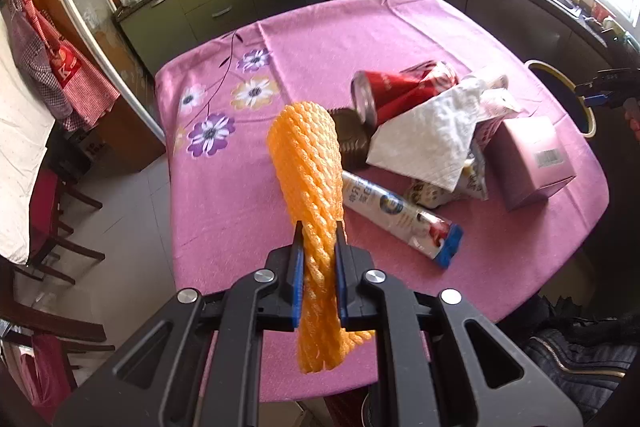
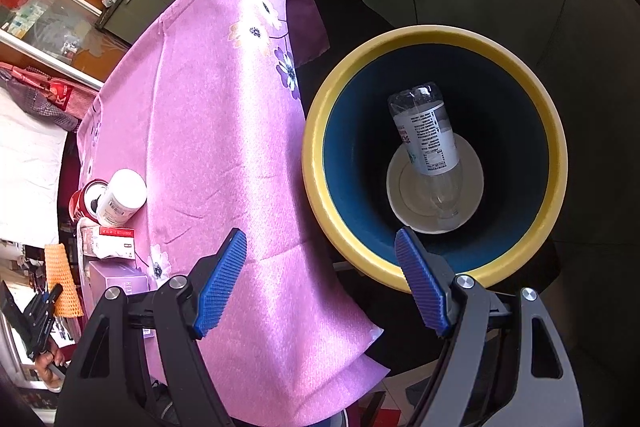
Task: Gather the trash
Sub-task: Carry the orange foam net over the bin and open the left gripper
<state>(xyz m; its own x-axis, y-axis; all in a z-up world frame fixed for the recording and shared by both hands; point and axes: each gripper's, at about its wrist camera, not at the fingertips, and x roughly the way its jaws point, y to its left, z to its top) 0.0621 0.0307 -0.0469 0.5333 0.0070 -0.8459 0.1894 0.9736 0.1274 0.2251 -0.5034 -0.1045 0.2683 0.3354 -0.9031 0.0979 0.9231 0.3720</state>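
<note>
While left gripper (image 1: pixel 319 233) jaws clamp one foam net (image 1: pixel 310 163), right gripper (image 2: pixel 320 269) jaws apart; bin (image 2: pixel 320 131) holds one bottle (image 2: pixel 426 135).

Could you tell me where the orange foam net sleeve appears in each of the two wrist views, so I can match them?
Left wrist view: the orange foam net sleeve fills the lower centre, pinched by the left gripper.
Right wrist view: it is small at the lower left edge, beside the trash pile.
Shared landmark: the pink box on the table.
</note>
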